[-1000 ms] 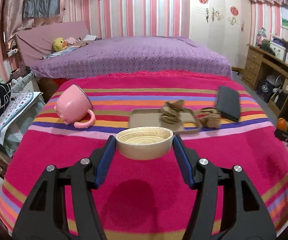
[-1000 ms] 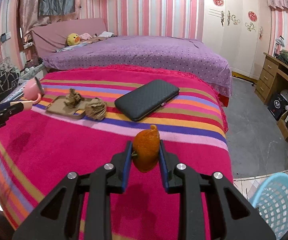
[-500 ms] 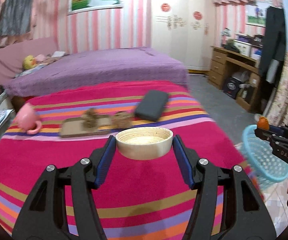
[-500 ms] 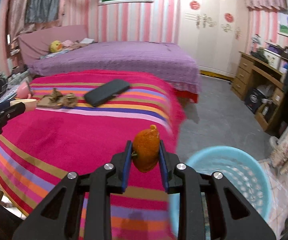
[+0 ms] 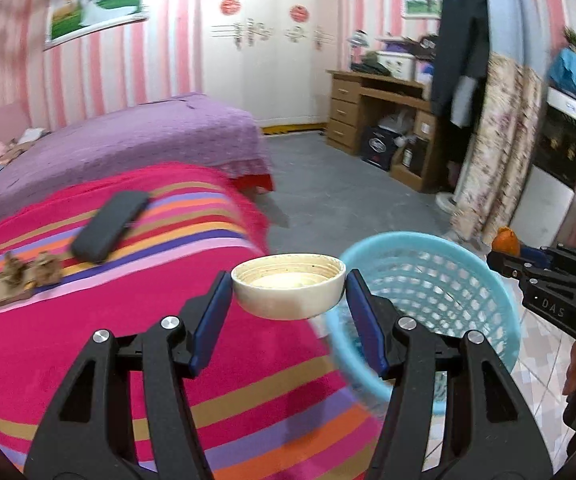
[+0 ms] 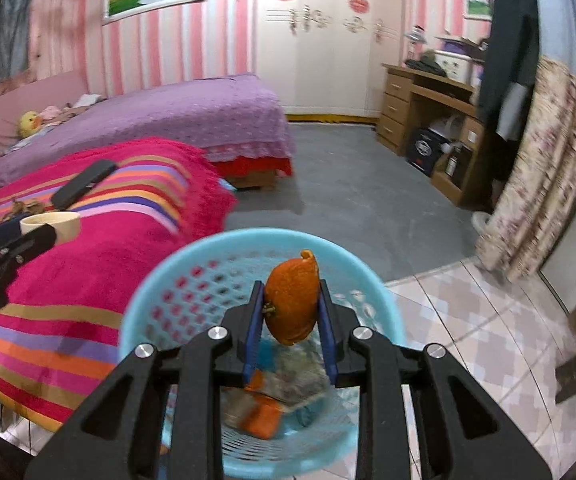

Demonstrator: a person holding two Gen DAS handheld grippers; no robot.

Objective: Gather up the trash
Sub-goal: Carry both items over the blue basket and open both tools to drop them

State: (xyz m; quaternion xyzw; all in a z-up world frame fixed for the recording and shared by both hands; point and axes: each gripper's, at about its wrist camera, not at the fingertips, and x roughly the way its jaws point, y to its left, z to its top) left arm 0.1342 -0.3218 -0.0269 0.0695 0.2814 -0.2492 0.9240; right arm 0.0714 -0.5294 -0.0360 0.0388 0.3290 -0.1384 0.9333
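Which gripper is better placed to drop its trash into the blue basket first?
Right. The right gripper holds the orange peel over the blue plastic mesh basket; the left gripper's cream round lid hangs by its rim.

Bright, even indoor light; motion blur; strong fisheye bending at edges.

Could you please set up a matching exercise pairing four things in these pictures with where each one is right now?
Things:
1. orange peel
2. cream lid
3. black case
4. blue basket

Places:
A. on the floor beside the bed
B. gripped in the right claw
C. lying on the striped blanket
D. gripped in the left claw

Pairs: 1-B, 2-D, 3-C, 4-A
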